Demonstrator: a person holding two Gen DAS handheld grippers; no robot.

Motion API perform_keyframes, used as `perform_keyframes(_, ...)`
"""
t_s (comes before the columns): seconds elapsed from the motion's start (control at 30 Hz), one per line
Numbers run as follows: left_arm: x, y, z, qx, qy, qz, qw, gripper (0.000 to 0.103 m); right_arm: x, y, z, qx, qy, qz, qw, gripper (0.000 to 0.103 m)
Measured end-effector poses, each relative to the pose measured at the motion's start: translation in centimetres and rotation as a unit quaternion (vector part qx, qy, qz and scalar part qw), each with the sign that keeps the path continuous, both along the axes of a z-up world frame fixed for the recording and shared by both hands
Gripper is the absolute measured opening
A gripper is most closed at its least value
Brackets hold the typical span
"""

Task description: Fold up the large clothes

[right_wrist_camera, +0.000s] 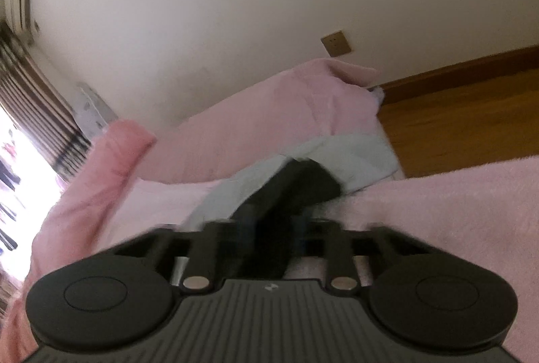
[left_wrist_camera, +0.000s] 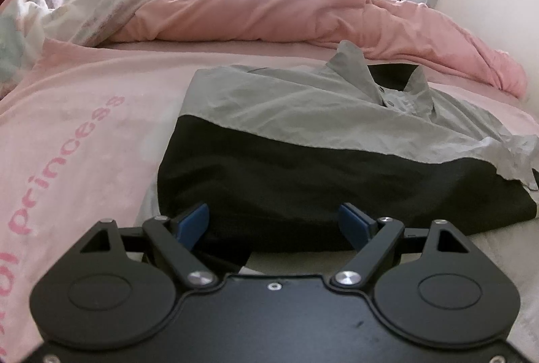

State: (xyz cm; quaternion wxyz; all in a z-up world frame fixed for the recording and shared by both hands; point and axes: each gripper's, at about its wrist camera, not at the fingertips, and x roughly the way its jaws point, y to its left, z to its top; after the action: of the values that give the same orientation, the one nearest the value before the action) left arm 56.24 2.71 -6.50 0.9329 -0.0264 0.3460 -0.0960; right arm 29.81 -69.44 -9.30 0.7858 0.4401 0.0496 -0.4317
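The grey-and-black collared shirt (left_wrist_camera: 337, 140) lies on the pink bed sheet (left_wrist_camera: 84, 134), already folded narrow, collar towards the window and dark hem nearest; the left gripper (left_wrist_camera: 274, 223) hovers over that near hem with its blue pads (left_wrist_camera: 195, 221) spread wide and nothing pinched between them. The right gripper (right_wrist_camera: 269, 228) is blurred in its own view, but its jaws look drawn in tight on a dark fold of the shirt, which rises from them in a ridge towards the pale sleeve (right_wrist_camera: 353, 157).

What worries me is the lopsidedness; one corner is gripped and the other is not, so if the right hand lifts now the cloth would likely drag and skew, undoing the neat edges. The left pads sit so close above the hem that closing carelessly could catch only the top layer, or the sheet beneath, and the layers would then slide apart. The loose grey sleeve end at the right edge (left_wrist_camera: 515, 157) looks crumpled and could flop out of the fold; the rumpled pink duvet (left_wrist_camera: 303, 9) beyond leaves little room to fold forwards.
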Motion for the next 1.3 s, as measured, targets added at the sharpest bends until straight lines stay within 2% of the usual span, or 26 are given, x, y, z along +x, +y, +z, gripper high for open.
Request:
perform_keyframes(0.07, -0.1, 0.1, 0.1, 0.001, 0.000, -0.003, 1.0000, 0.085, -0.2, 0.3, 0.9, -0.014, -0.006, 0.002, 1.000, 0.005)
perform_keyframes(0.17, -0.1, 0.3, 0.3, -0.005, 0.002, -0.004, 1.0000, 0.085, -0.1, 1.9, 3.5, -0.062, -0.004, 0.015, 0.998, 0.004)
perform_keyframes(0.27, -0.1, 0.4, 0.6, -0.016, 0.003, -0.006, 0.9998, 0.085, 0.7, 4.9, 7.3, -0.127, -0.004, 0.048, 0.991, 0.004)
perform_keyframes(0.37, -0.4, 0.5, 1.0, -0.026, 0.001, -0.011, 0.9996, 0.085, 2.2, 9.7, 11.5, -0.192, -0.021, 0.104, 0.976, 0.004)
perform_keyframes(0.43, -0.8, 0.3, 1.3, -0.030, -0.004, -0.017, 0.9994, 0.085, 3.7, 13.8, 14.0, -0.232, -0.032, 0.152, 0.960, 0.003)
perform_keyframes(0.5, -1.2, 0.2, 1.6, -0.035, -0.007, -0.024, 0.9991, 0.085, 5.6, 18.8, 16.0, -0.270, -0.052, 0.211, 0.938, 0.003)
perform_keyframes(0.6, -1.7, 0.2, 1.8, -0.040, -0.011, -0.031, 0.9987, 0.085, 8.9, 28.0, 17.6, -0.326, -0.075, 0.309, 0.890, 0.004)
perform_keyframes(0.63, -1.8, 0.3, 1.9, -0.041, -0.012, -0.032, 0.9985, 0.085, 10.2, 31.7, 17.6, -0.341, -0.085, 0.352, 0.867, 0.004)
perform_keyframes(0.7, -2.0, 0.5, 2.0, -0.048, -0.013, -0.030, 0.9983, 0.085, 12.4, 37.7, 17.0, -0.350, -0.091, 0.425, 0.830, 0.009)
perform_keyframes(0.73, -2.0, 0.8, 2.1, -0.054, -0.011, -0.030, 0.9980, 0.085, 13.8, 41.0, 16.1, -0.343, -0.088, 0.474, 0.806, 0.024)
perform_keyframes(0.77, -2.0, 0.9, 2.1, -0.057, -0.009, -0.028, 0.9979, 0.085, 15.1, 43.6, 15.1, -0.337, -0.067, 0.512, 0.787, 0.037)
perform_keyframes(0.8, -2.0, 1.1, 2.1, -0.058, -0.008, -0.027, 0.9979, 0.085, 16.1, 45.9, 13.9, -0.336, -0.039, 0.541, 0.770, 0.044)
perform_keyframes(0.83, -2.0, 1.2, 2.2, -0.058, -0.008, -0.026, 0.9979, 0.085, 17.0, 47.8, 12.6, -0.338, -0.002, 0.563, 0.754, 0.048)
perform_keyframes(0.87, -2.1, 1.4, 2.3, -0.057, -0.008, -0.026, 0.9980, 0.085, 17.3, 49.1, 11.3, -0.345, 0.032, 0.569, 0.745, 0.046)
perform_keyframes(0.97, -2.3, 1.7, 2.5, -0.068, -0.011, -0.027, 0.9973, 0.085, 16.0, 48.6, 9.3, -0.348, 0.047, 0.571, 0.742, 0.046)
perform_keyframes(1.03, -2.2, 1.5, 2.4, -0.080, -0.009, -0.036, 0.9961, 0.085, 14.8, 46.7, 9.2, -0.323, 0.052, 0.573, 0.751, 0.046)
perform_keyframes(1.1, -2.0, 0.9, 2.3, -0.089, -0.007, -0.049, 0.9948, 0.085, 14.0, 44.2, 9.7, -0.305, 0.060, 0.551, 0.774, 0.050)
perform_keyframes(1.2, -1.1, -0.5, 1.9, -0.100, -0.001, -0.060, 0.9932, 0.085, 13.0, 39.3, 9.7, -0.276, 0.069, 0.505, 0.815, 0.050)
perform_keyframes(1.3, 0.9, -1.3, 0.9, -0.150, 0.040, -0.061, 0.9859, 0.085, 11.6, 34.8, 9.0, -0.200, 0.052, 0.483, 0.851, 0.052)
